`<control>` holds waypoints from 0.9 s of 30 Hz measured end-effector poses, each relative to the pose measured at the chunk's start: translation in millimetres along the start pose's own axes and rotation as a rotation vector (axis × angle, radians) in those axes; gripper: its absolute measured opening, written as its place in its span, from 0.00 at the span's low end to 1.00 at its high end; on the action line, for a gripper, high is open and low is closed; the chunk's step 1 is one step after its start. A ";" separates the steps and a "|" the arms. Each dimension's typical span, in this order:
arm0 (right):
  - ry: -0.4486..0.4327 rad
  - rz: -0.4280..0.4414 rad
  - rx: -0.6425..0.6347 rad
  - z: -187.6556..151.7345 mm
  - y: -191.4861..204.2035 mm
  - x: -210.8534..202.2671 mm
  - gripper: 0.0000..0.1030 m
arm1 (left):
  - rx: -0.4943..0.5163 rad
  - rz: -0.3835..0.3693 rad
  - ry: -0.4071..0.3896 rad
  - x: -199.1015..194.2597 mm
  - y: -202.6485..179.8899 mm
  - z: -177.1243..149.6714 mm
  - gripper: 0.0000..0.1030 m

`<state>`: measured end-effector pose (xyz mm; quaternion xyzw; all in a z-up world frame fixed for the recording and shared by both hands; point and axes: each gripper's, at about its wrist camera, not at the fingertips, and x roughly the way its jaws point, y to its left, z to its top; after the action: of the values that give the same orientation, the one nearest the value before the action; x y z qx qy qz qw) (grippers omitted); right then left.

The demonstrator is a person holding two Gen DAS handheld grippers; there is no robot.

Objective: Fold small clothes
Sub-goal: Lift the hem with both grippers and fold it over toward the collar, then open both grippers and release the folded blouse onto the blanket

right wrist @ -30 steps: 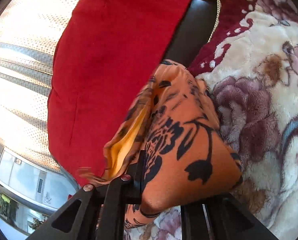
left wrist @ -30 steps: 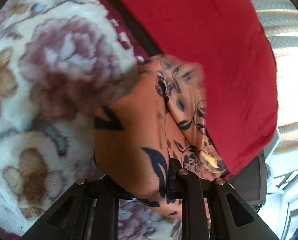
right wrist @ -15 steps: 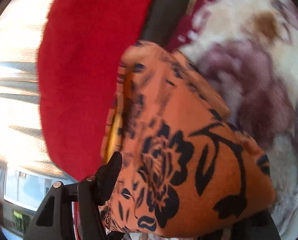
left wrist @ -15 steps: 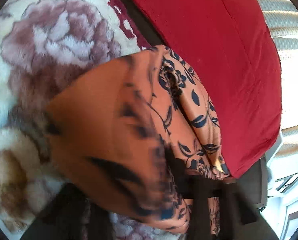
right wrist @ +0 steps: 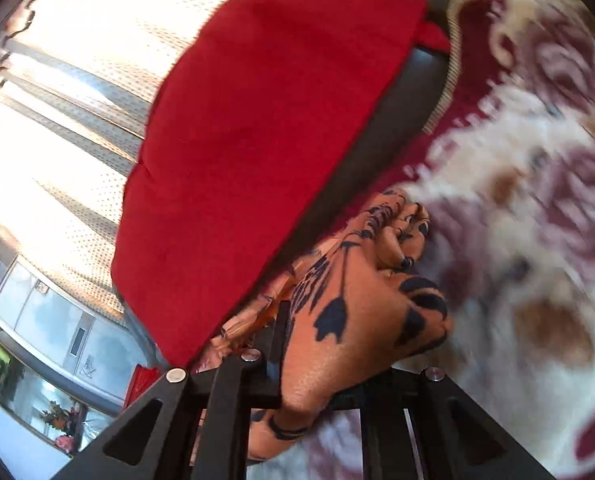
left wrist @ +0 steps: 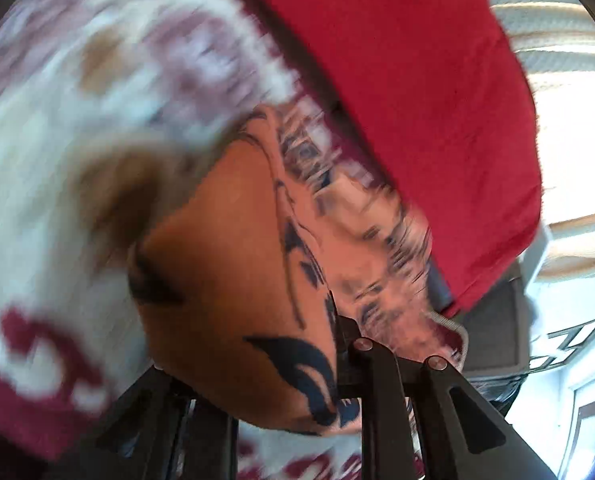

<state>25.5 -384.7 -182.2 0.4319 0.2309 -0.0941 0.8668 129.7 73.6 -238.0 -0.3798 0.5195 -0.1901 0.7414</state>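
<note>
Left wrist view shows the fluffy flower blanket (left wrist: 77, 168), then the orange cloth (left wrist: 233, 264) in the closing left gripper (left wrist: 265, 364), then the red cushion (left wrist: 417, 100). Right wrist view shows the bright curtain (right wrist: 69, 120), the red cushion (right wrist: 257, 140), and the right gripper (right wrist: 317, 376) closing on the bunched cloth (right wrist: 357, 312) hiding its fingers, over the blanket (right wrist: 517, 220).
</note>
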 end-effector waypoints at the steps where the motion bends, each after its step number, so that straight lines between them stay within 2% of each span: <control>1: -0.002 -0.003 -0.013 -9.0 -3.2 -8.2 0.12 | -0.001 0.001 -0.006 -8.7 7.6 -9.4 0.19; 3: -0.020 0.006 -0.046 -16.6 -3.0 -27.6 0.12 | 0.017 0.012 -0.023 -21.2 12.1 -19.6 0.19; 5: -0.022 -0.037 -0.077 -25.2 -15.3 -52.7 0.12 | 0.027 0.041 0.021 -21.9 13.4 -21.6 0.25; 6: -0.004 -0.066 -0.071 -28.7 -18.7 -55.9 0.13 | 0.007 0.063 0.055 -23.2 18.7 -23.1 0.26; 7: 0.052 -0.111 -0.040 -34.2 -35.0 -58.9 0.16 | -0.022 0.063 0.072 -27.9 24.6 -24.8 0.28; 9: 0.087 -0.159 0.023 -35.1 -51.5 -66.2 0.16 | -0.030 0.062 0.057 -36.0 30.0 -23.2 0.30; 11: 0.030 -0.115 0.043 -33.3 -58.7 -90.5 0.16 | -0.007 0.086 0.023 -58.1 31.2 -26.3 0.31; 13: -0.040 -0.140 -0.018 -30.4 -49.1 -113.5 0.16 | 0.013 0.098 -0.027 -83.6 28.4 -23.6 0.31; 14: -0.080 -0.159 -0.053 -27.2 -44.2 -122.9 0.16 | 0.033 0.117 -0.079 -98.2 26.0 -21.8 0.31; 16: -0.108 -0.143 -0.080 -18.7 -35.5 -128.4 0.16 | 0.090 0.139 -0.182 -114.2 16.9 -20.6 0.32; 18: -0.079 -0.111 -0.069 -8.8 -29.2 -119.8 0.16 | 0.177 0.137 -0.260 -121.9 -9.5 -10.7 0.42; 22: 0.039 -0.072 -0.102 -1.7 -4.8 -63.0 0.16 | 0.329 0.134 -0.296 -97.0 -54.7 -1.5 0.50; 24: 0.110 -0.057 -0.112 -5.7 0.8 -29.4 0.16 | 0.374 0.144 -0.253 -68.0 -69.8 5.4 0.54; 27: 0.188 -0.070 -0.127 -9.4 7.5 17.2 0.16 | 0.394 0.192 -0.113 -5.5 -73.8 14.9 0.54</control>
<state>40.3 -372.0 -190.2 0.3746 0.3316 -0.0686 0.8631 149.5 35.7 -175.8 -0.1868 0.4636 -0.1950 0.8439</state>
